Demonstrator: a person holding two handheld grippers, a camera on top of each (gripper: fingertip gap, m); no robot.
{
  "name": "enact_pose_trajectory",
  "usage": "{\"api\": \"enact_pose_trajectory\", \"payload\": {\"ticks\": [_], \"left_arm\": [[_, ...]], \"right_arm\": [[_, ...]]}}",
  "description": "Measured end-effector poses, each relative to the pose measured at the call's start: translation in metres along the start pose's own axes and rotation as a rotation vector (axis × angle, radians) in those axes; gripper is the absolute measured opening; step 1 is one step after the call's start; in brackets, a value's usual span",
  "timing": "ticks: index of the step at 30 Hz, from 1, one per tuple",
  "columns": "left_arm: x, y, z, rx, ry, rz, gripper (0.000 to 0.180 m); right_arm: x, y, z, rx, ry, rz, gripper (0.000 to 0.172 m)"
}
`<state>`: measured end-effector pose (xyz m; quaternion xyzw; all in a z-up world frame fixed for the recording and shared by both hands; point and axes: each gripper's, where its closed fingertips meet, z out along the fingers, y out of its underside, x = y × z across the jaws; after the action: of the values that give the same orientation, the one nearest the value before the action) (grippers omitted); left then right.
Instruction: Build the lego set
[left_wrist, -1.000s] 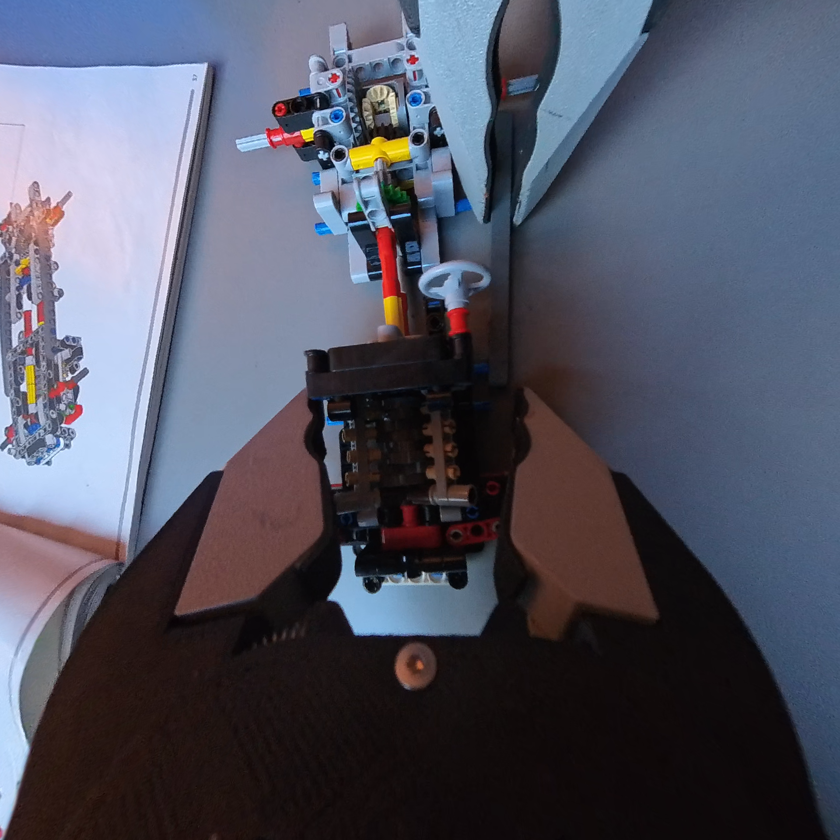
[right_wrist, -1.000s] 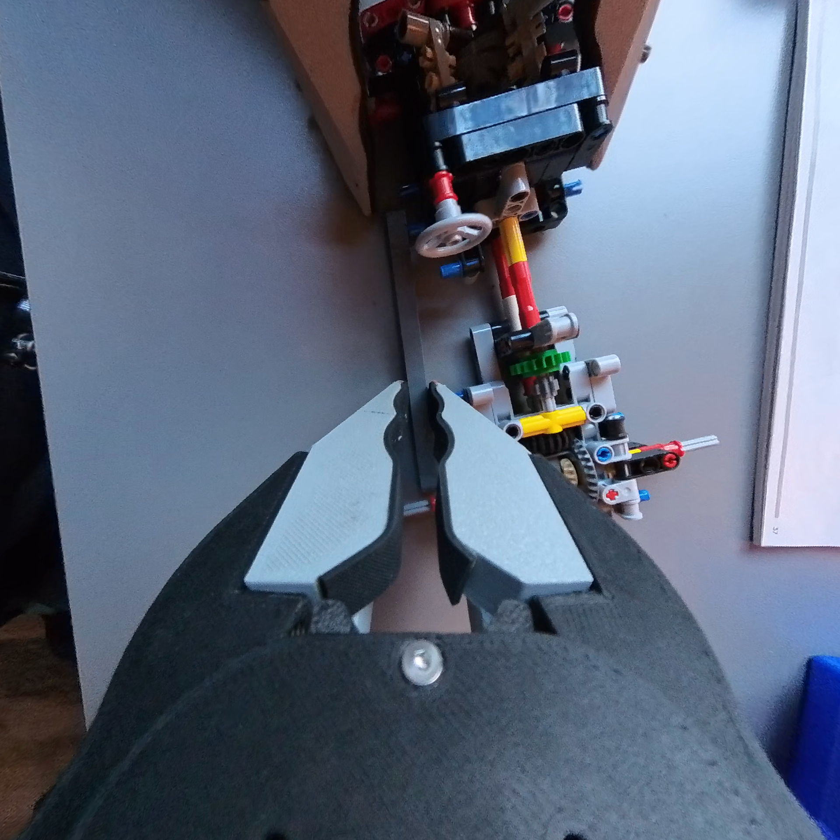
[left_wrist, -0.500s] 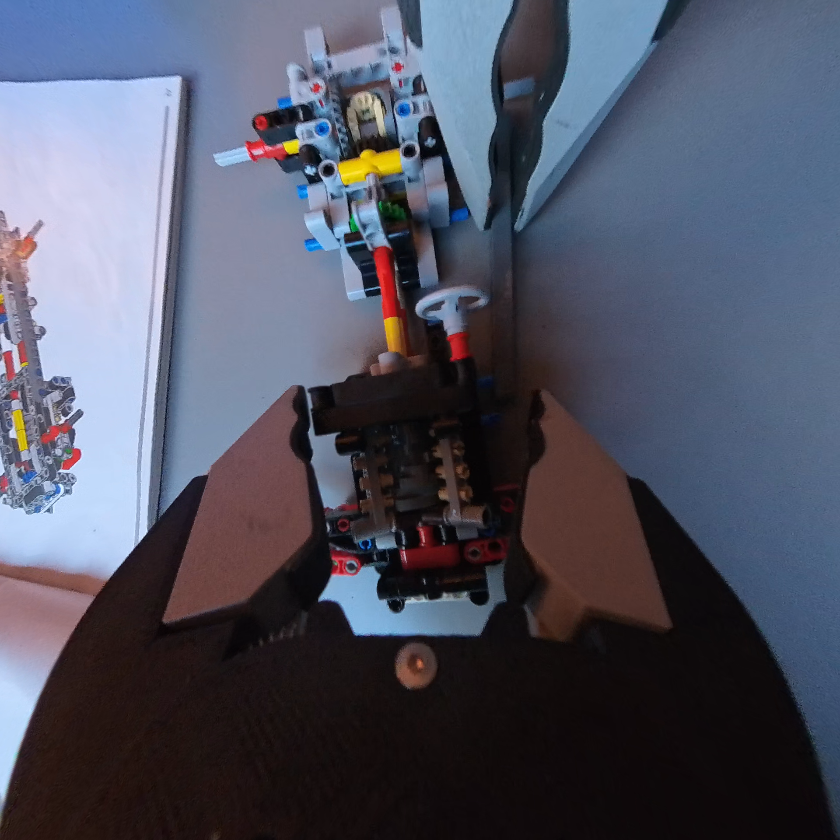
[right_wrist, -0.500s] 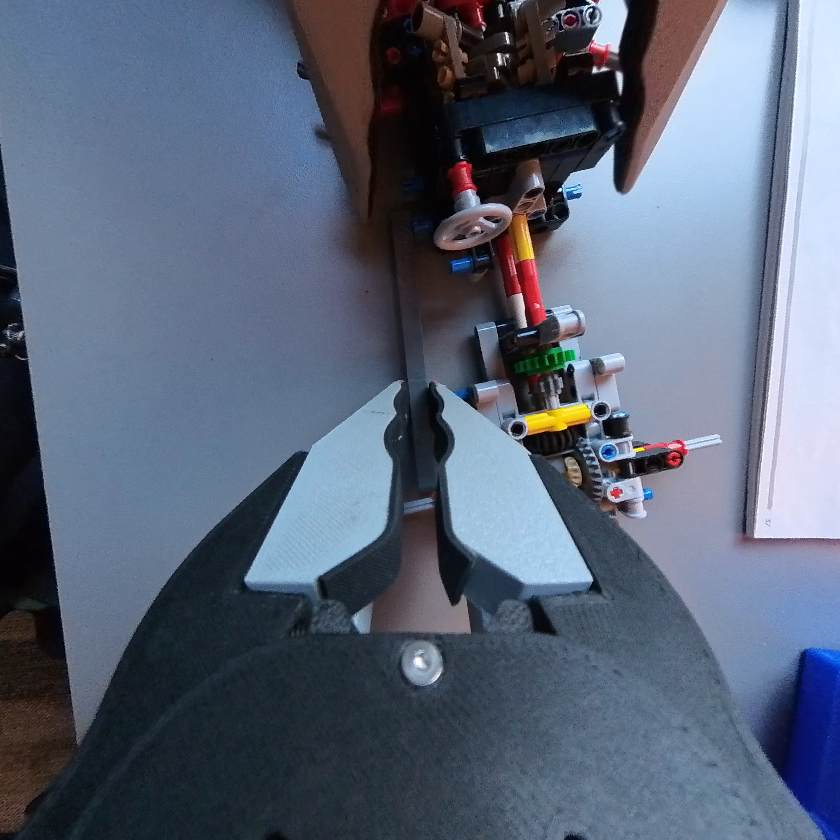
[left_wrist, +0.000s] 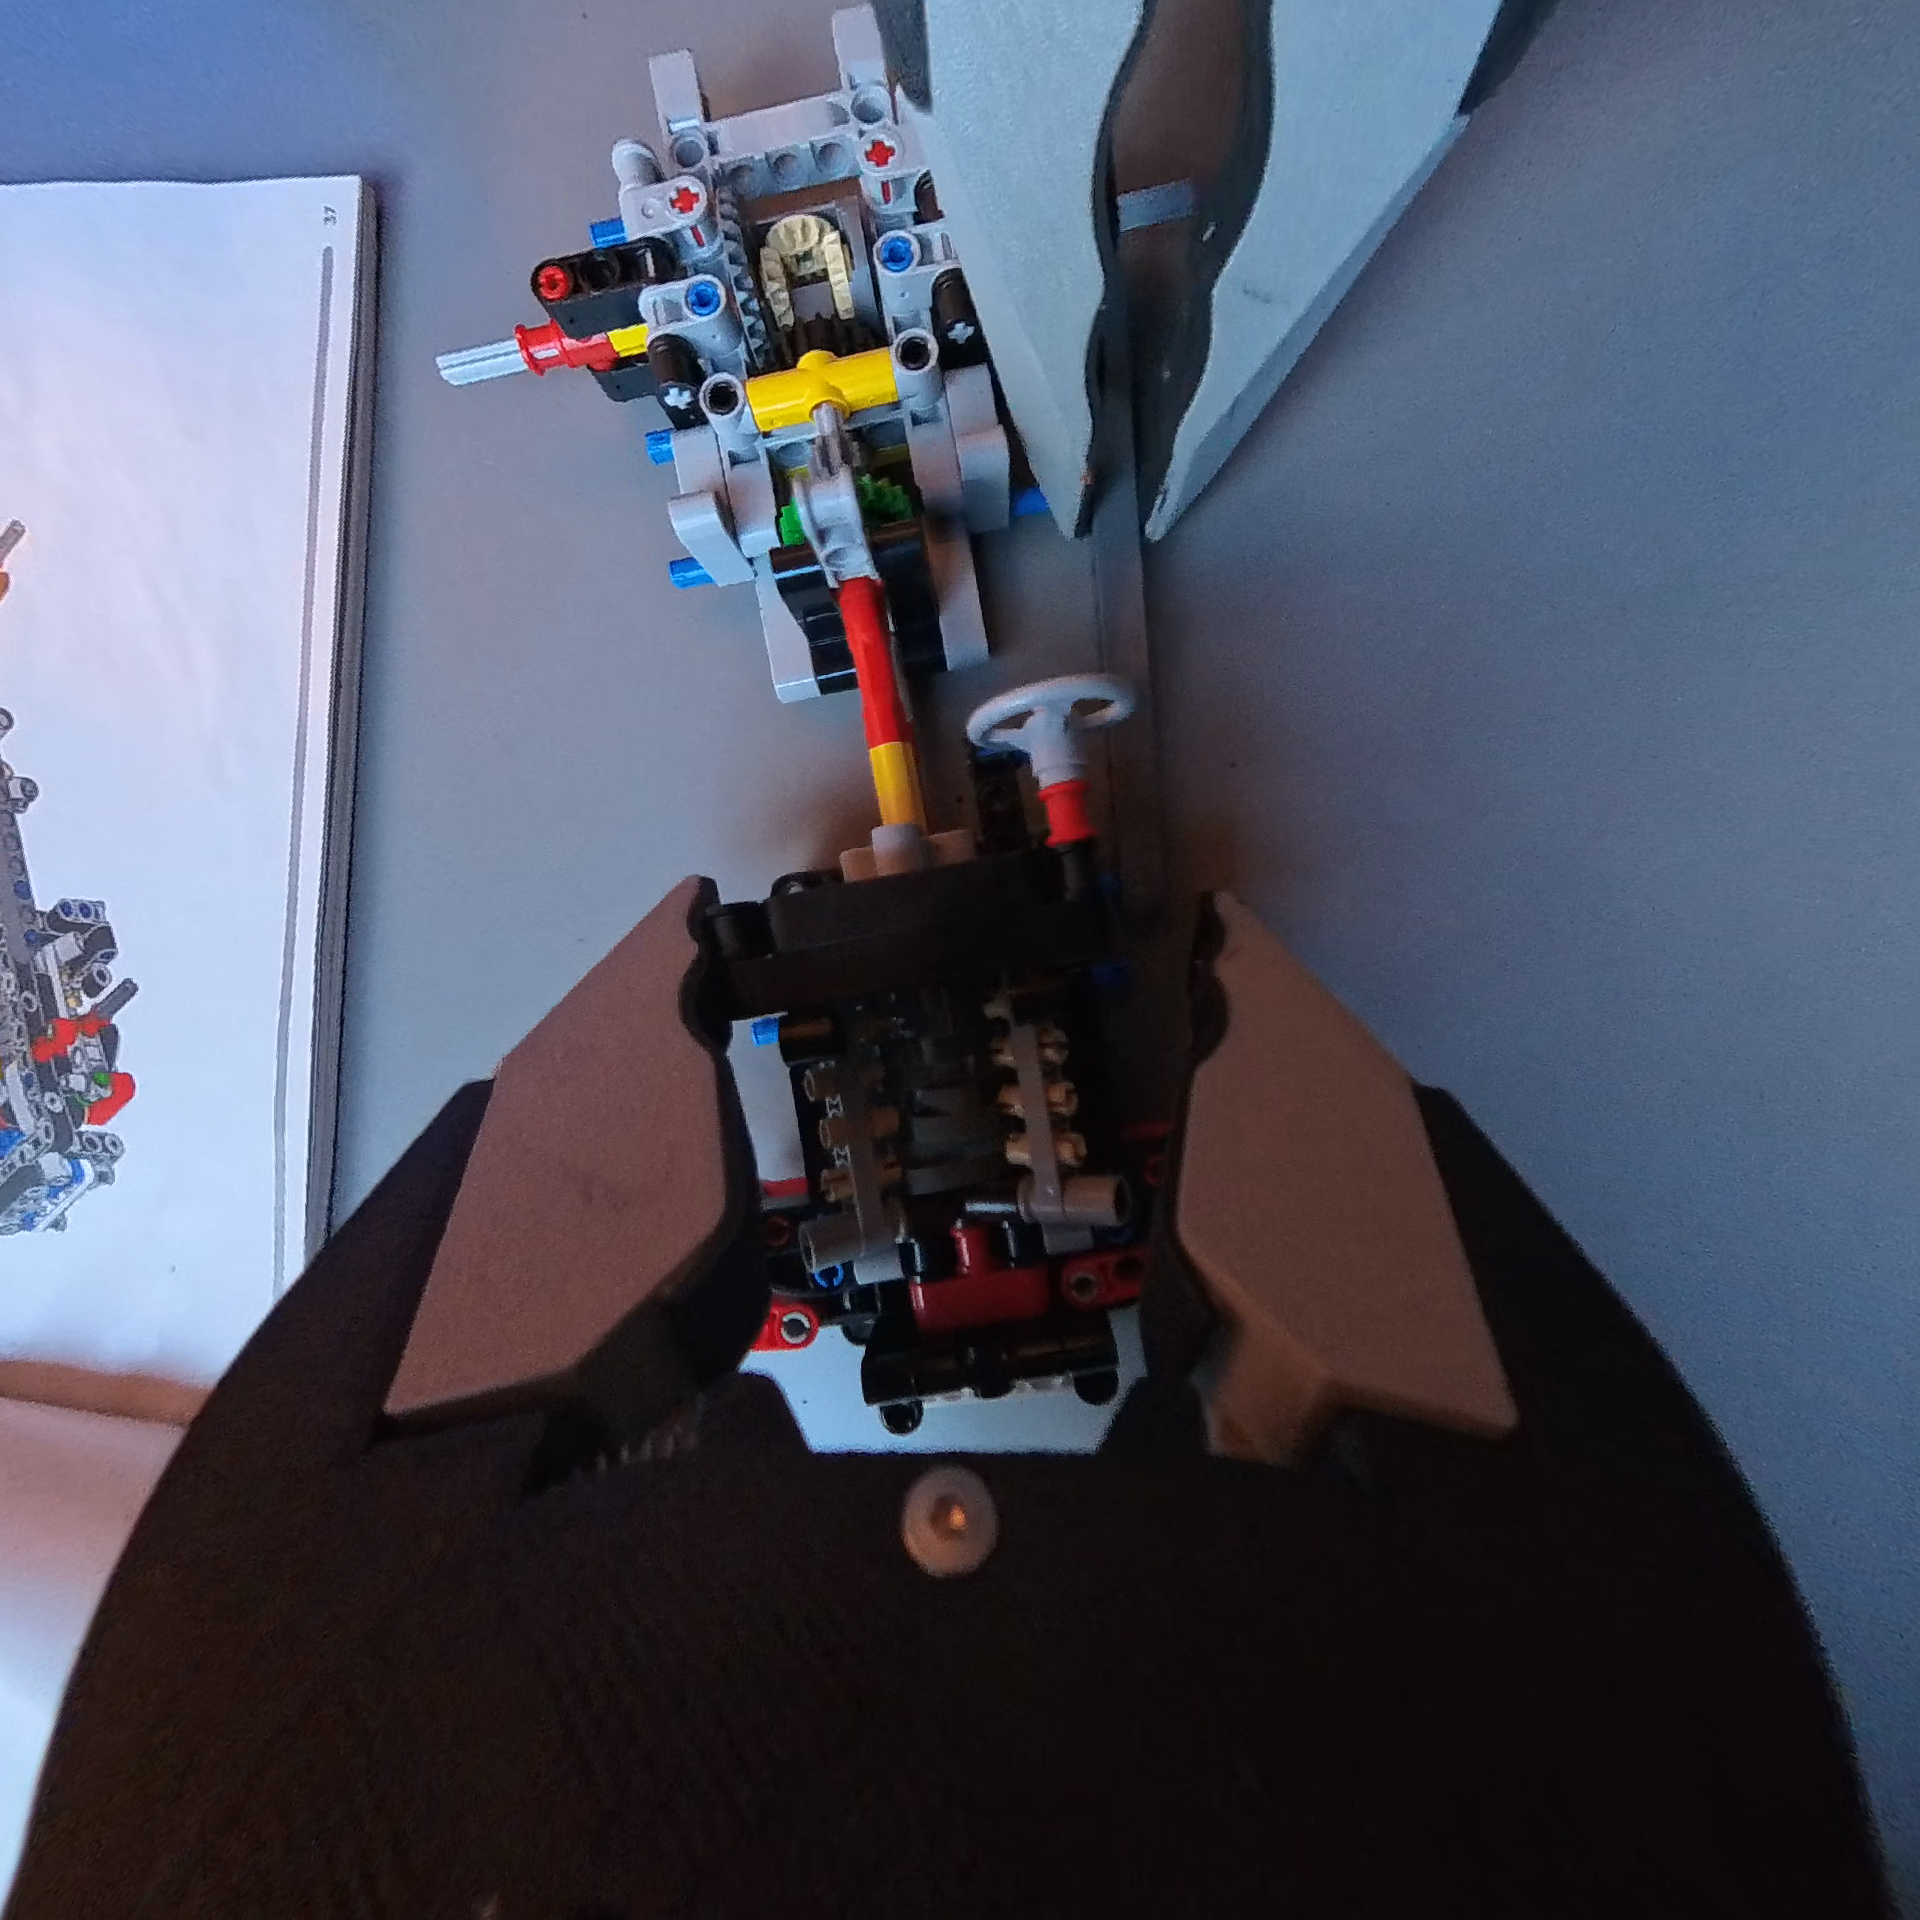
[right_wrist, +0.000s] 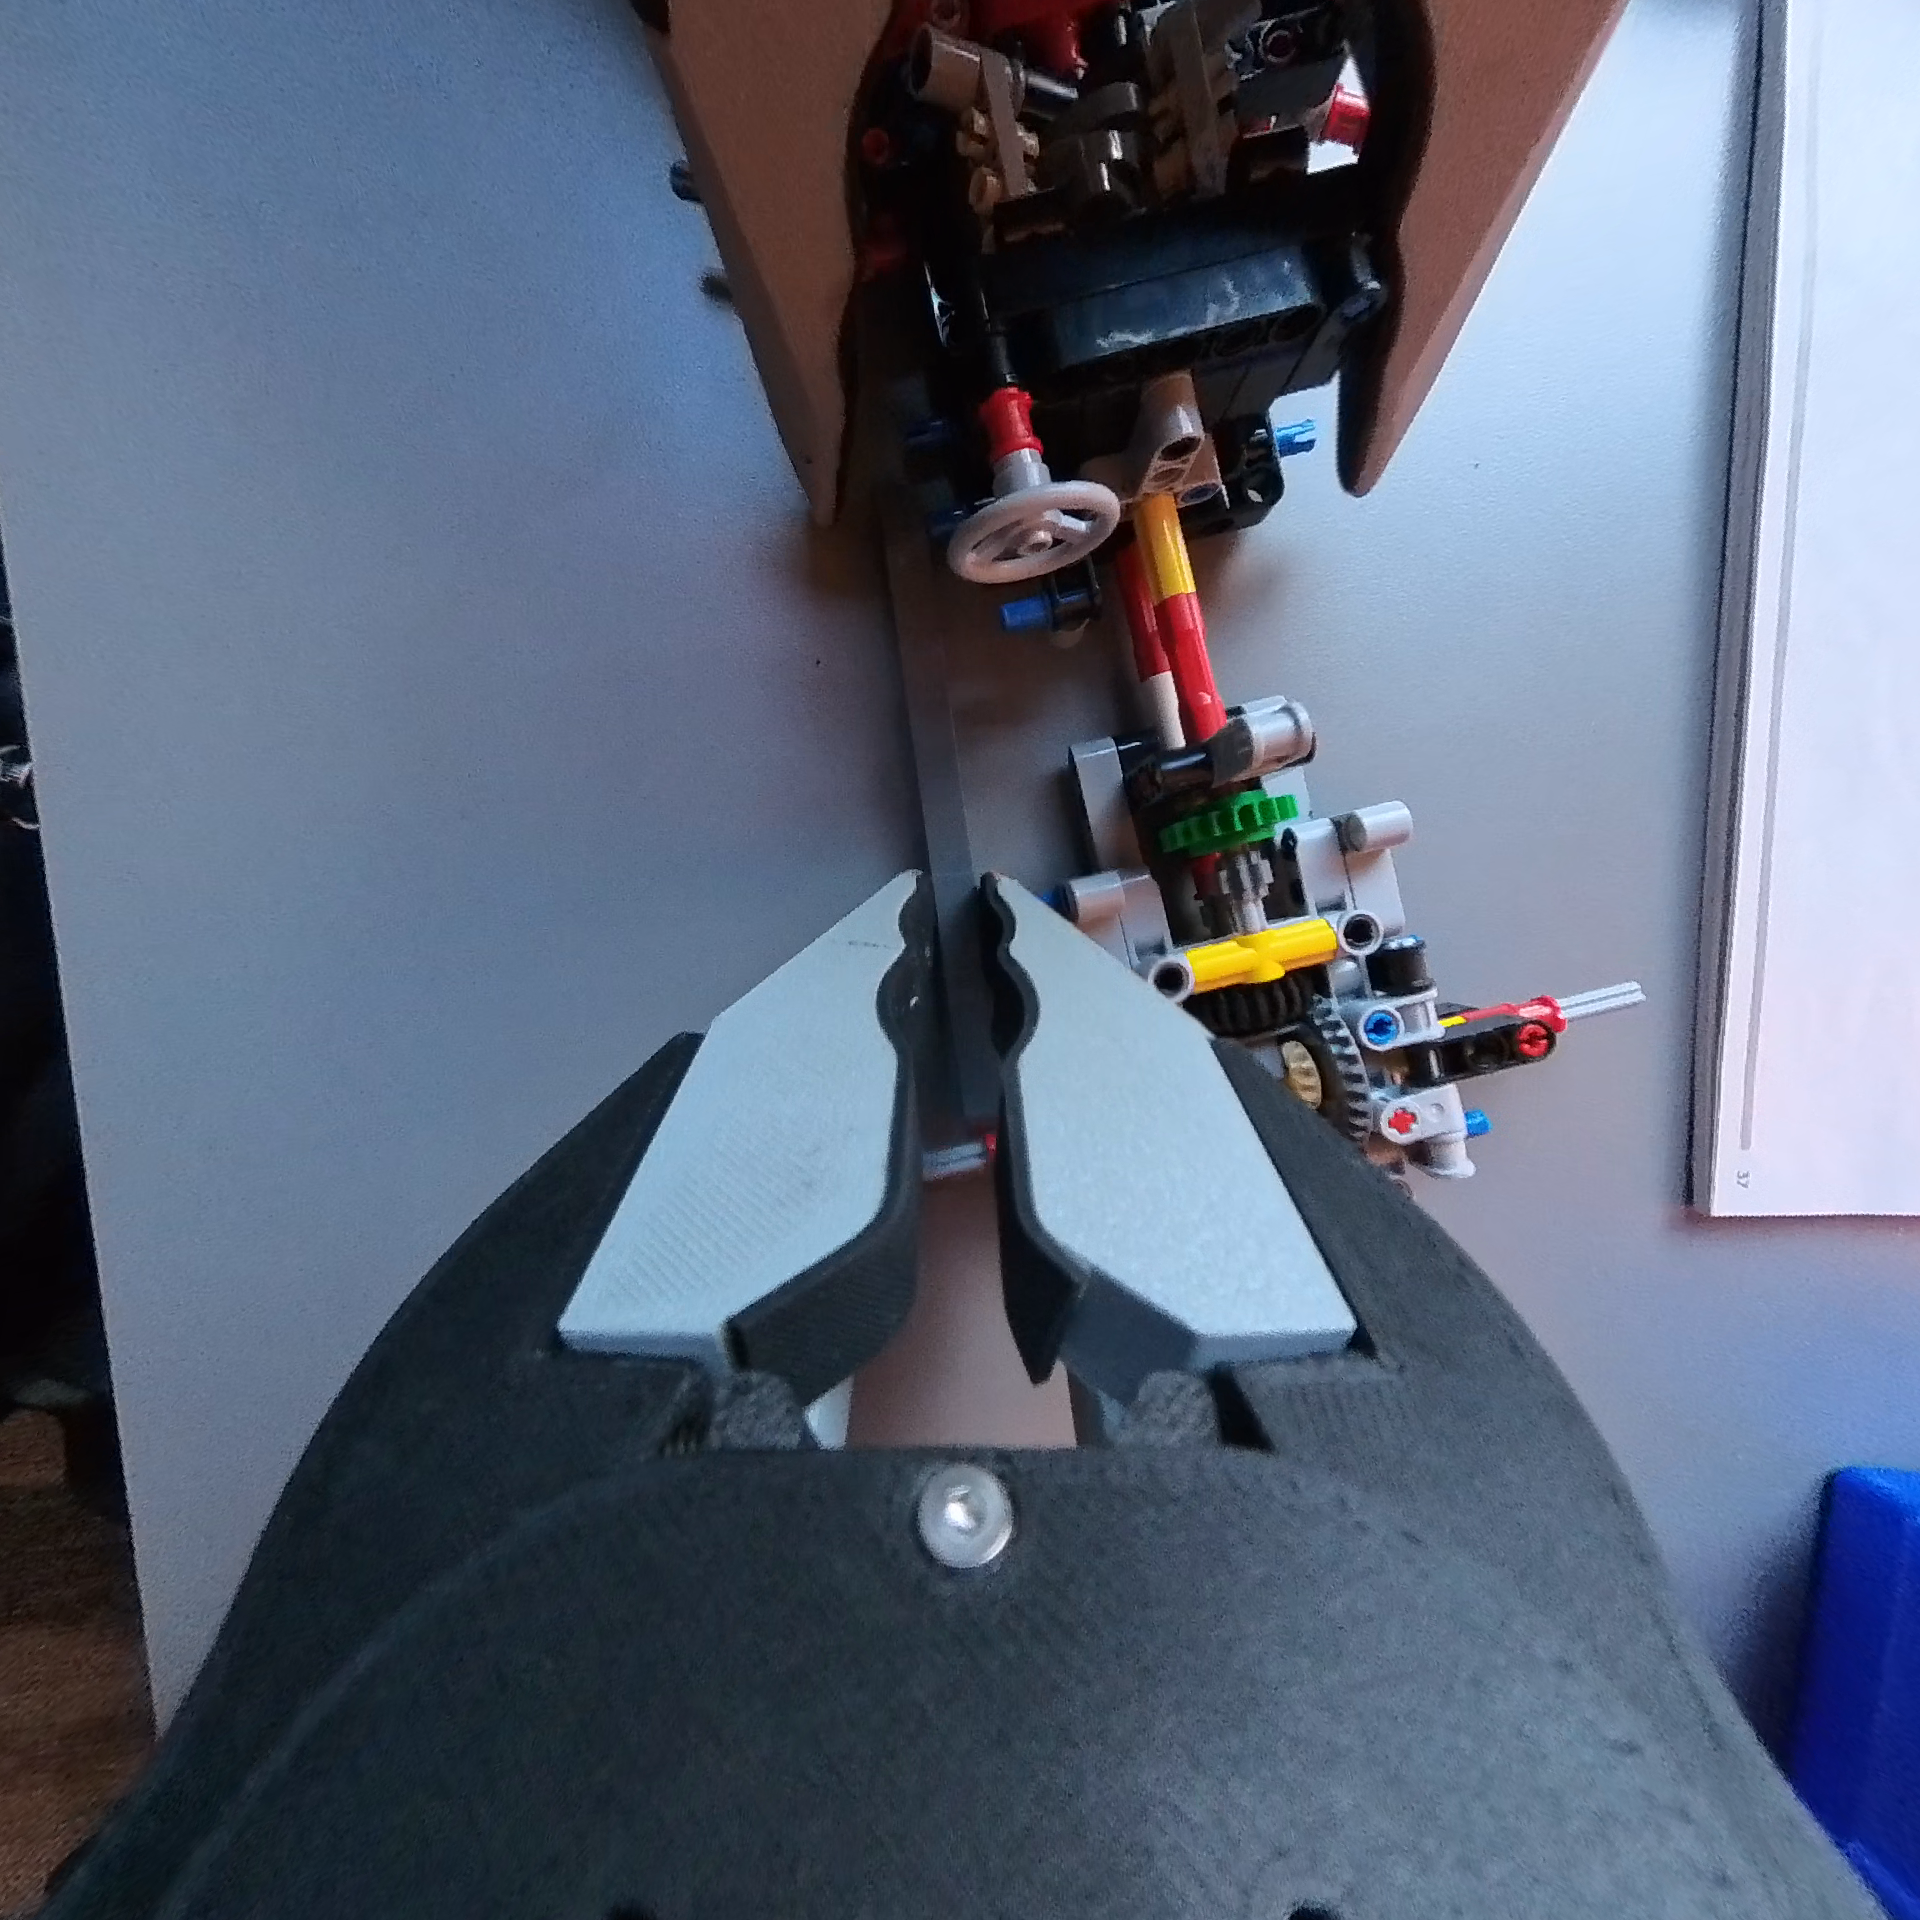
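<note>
A: While the right gripper (right_wrist: 951, 883) was clamped on the grey bar (right_wrist: 940, 748) that ran along one side of the brick model (left_wrist: 821, 384), what was the left gripper (left_wrist: 956, 914) doing?

B: It straddled the black block (left_wrist: 914, 935) at the model's other end, with its fingers spread wide. One finger (left_wrist: 623, 1091) touched the block's frame. Whether the other pressed on the bar side I couldn't tell, because shadow filled that spot.

A: Where did the model lie?

B: Flat on the grey table (left_wrist: 1558, 831), well in from the one table edge that showed, with an open booklet (left_wrist: 156, 623) beside it.

A: How would you have handled that hold?

B: Squarely, I'd judge. Both pads belonged flat on the block's frame, not on the thin rods and levers on top, and clear of the little white wheel (left_wrist: 1049, 707) just ahead of the fingertips. The right-hand pinch was narrow, so any twist might have levered the bar loose.

A: What couldn't you make out?

B: The block's near end sat under the gripper body, the bar's end vanished between the right fingers, and one corner of the model hid behind them. A blue box (right_wrist: 1870, 1662) was cut off too — only a sliver showed.
</note>
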<state>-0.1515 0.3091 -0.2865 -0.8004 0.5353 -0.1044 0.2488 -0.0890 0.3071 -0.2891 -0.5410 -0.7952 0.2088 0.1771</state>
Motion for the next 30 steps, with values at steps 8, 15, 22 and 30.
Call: {"api": "enact_pose_trajectory", "payload": {"ticks": [8, 15, 22, 30], "left_arm": [[-0.003, 0.001, -0.002, -0.017, -0.041, -0.001, 0.087], [-0.006, -0.018, -0.028, 0.087, -0.044, -0.017, 0.078], [0.005, -0.022, -0.021, -0.029, -0.018, 0.109, 0.067], [0.004, -0.005, -0.008, -0.284, -0.039, 0.211, 0.055]], "right_arm": [[0.001, 0.001, 0.0, 0.004, 0.013, 0.0, 0.006], [0.001, 0.001, 0.0, 0.014, 0.016, -0.008, 0.006], [0.0, 0.001, -0.001, 0.031, 0.003, -0.004, 0.006], [0.0, 0.001, -0.001, 0.022, 0.007, -0.016, 0.006]]}}
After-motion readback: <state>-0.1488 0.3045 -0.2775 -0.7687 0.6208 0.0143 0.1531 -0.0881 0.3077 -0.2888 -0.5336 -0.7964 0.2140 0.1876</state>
